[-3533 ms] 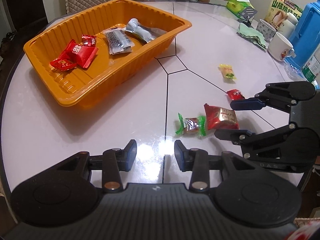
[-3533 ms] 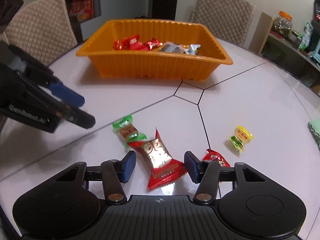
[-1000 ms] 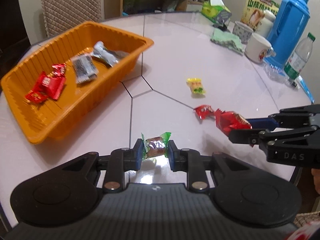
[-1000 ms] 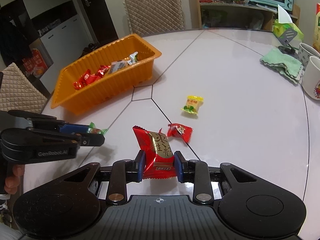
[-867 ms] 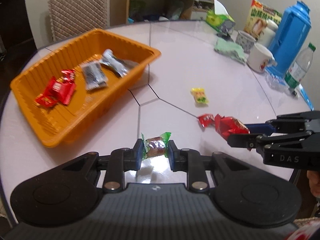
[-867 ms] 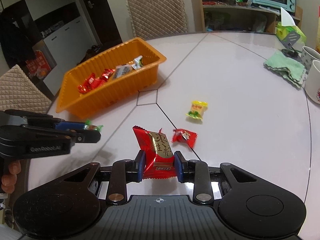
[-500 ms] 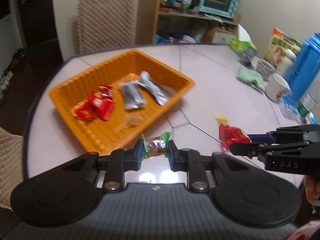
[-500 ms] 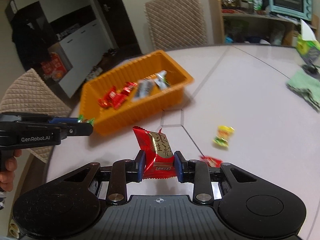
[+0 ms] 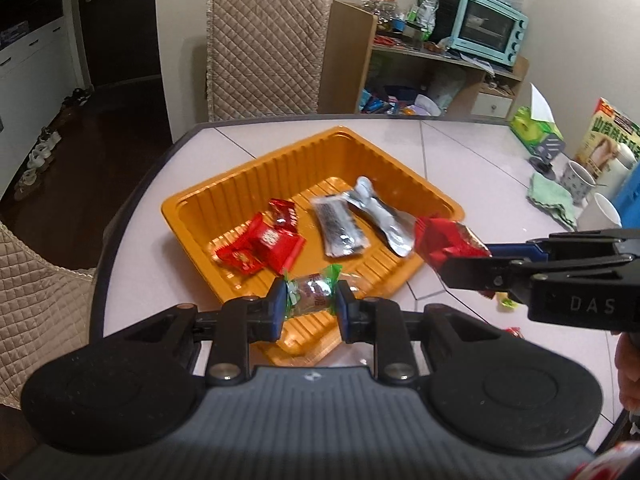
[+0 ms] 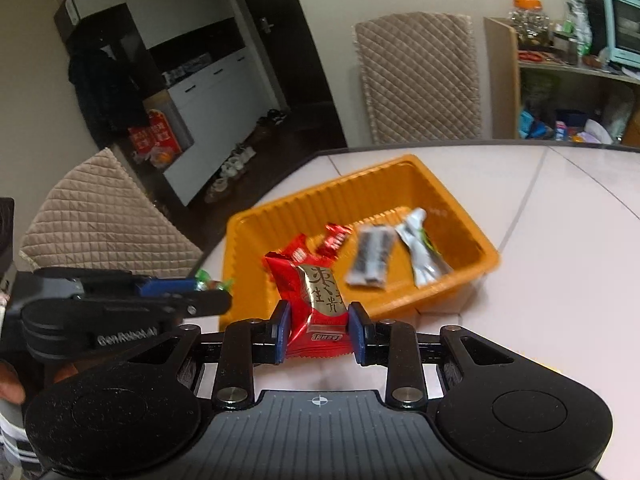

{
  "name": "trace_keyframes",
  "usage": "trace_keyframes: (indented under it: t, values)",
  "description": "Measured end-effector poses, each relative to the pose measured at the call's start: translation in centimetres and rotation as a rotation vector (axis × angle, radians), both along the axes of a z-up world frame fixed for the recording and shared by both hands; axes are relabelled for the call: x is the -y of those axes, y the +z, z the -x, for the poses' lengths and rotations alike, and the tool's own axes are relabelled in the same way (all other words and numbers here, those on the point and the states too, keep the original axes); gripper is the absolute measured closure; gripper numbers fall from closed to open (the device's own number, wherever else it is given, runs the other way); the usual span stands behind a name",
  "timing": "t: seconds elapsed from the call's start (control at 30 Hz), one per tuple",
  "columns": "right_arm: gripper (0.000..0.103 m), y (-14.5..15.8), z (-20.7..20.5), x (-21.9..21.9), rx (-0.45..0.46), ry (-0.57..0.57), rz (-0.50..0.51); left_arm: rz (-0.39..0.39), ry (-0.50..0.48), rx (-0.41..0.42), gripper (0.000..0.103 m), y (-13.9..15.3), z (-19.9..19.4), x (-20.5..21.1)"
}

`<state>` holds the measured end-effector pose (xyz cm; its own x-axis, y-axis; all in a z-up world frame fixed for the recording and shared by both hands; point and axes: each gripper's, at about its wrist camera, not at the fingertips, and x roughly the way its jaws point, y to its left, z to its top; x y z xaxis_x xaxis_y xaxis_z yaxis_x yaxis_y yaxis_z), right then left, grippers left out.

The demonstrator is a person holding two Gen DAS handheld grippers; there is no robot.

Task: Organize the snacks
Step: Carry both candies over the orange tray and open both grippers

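Left wrist view shows our left gripper (image 9: 311, 307) with its fingers (image 9: 277, 309) clamped on a green-wrapped candy (image 9: 312, 289), held above the near rim of the orange tray (image 9: 256, 178). Our right gripper (image 10: 319, 333) pinches a red and gold snack packet (image 10: 316, 296) between its blue pads, also raised near that tray's front edge; from the left wrist view the same packet (image 9: 446, 240) hangs over the tray's right-hand corner. Inside the tray lie red wrapped sweets (image 9: 262, 246), a dark bar in clear wrap (image 9: 338, 226) and a silver pouch (image 9: 382, 216), side by side. On the pale surface (image 9: 472, 168) beyond the tray's right corner, partly hidden behind the right gripper, we glimpse a yellow candy (image 9: 505, 301) and a small red one (image 9: 514, 332).
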<state>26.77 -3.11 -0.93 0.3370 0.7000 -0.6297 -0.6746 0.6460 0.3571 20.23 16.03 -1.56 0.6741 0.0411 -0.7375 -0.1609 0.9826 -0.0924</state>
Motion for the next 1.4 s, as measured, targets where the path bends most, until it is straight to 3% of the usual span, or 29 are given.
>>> trace_keyframes:
  t: [0.57,1.0,1.4]
  values:
    - [0.072,-1.3,-4.6,-5.4,0.001,0.005,0.024,0.019,0.005,-0.057,0.080,-2.5,-4.7,-2.7]
    - [0.072,-2.8,-6.3,-5.9,-0.019,-0.016,0.035,0.037,0.013,-0.103,0.078,-4.3,-6.1,-3.4]
    - [0.072,-3.1,-6.8,-5.8,-0.034,-0.022,0.028,0.049,0.014,-0.086,0.071,-3.6,-6.0,-4.2]
